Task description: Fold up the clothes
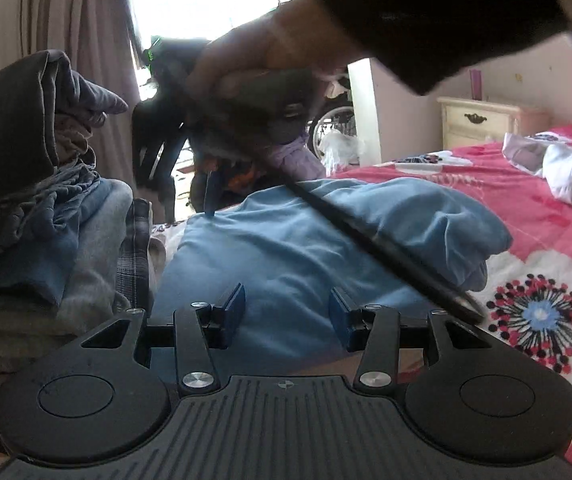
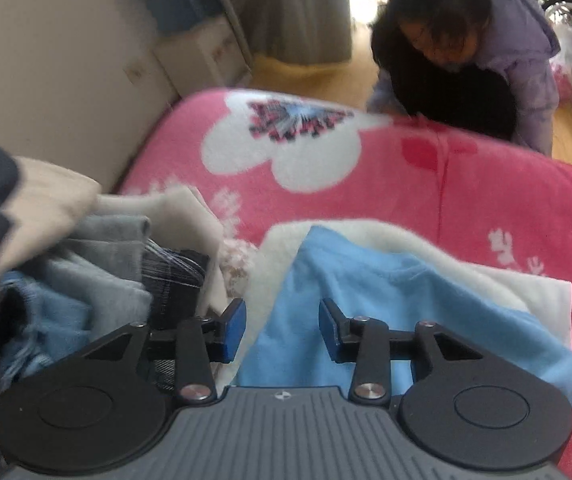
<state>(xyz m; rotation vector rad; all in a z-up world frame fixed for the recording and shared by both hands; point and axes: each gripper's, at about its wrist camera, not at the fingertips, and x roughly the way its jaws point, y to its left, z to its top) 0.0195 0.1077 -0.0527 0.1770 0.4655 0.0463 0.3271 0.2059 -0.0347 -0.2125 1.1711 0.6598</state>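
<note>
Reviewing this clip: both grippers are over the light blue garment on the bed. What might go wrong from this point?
The blue garment is bunched and rumpled on its right side, so a fold now may trap creases. A black cable lies across it and may snag. The clothes pile crowds its left edge; the open left gripper or right gripper could pinch the wrong fabric.

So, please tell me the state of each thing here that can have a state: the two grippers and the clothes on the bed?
Left gripper: open, nothing between its blue pads.
Right gripper: open, holding nothing, above the shirt.
Light blue cotton shirt: partly folded, lying on the bed, one side bunched.
Pile of grey and blue clothes: stacked, crumpled on top.
White garment: bunched, not folded.
Pink flowered blanket: spread over the bed.
</note>
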